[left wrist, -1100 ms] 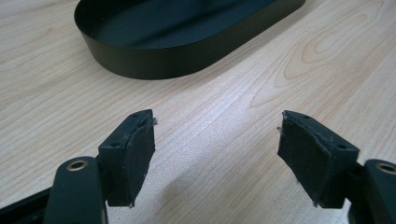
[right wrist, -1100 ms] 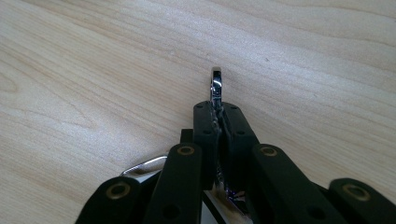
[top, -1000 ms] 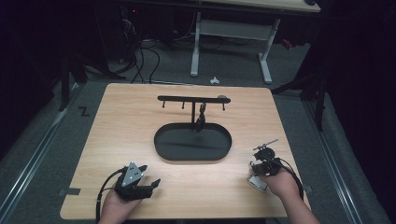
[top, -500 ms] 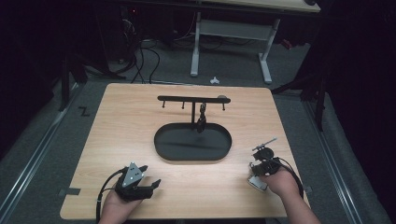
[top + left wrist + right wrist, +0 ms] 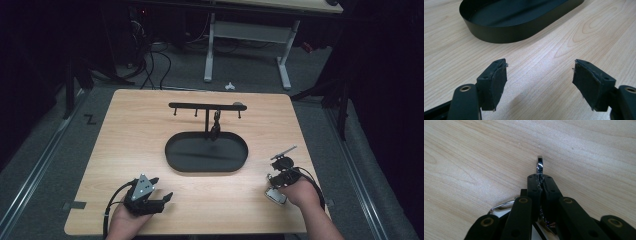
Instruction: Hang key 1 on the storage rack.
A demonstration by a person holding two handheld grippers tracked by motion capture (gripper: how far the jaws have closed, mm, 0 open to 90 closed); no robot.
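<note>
On a pale wooden table (image 5: pixel 150 130) in a dark room, a thin metal ring (image 5: pixel 539 165) is clamped in the right gripper (image 5: pixel 540 183), seemingly to be hung next on the hook stand (image 5: pixel 207 107) above the black tray (image 5: pixel 172 165), while the left gripper (image 5: pixel 539 75) is held apart, empty.

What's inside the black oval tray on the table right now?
The tray looks bare inside: just its dark floor, plus the foot of the hook stand rising from its back edge. One small dark item hangs from the stand. The near wall hides a strip of the floor in the left gripper view.
</note>
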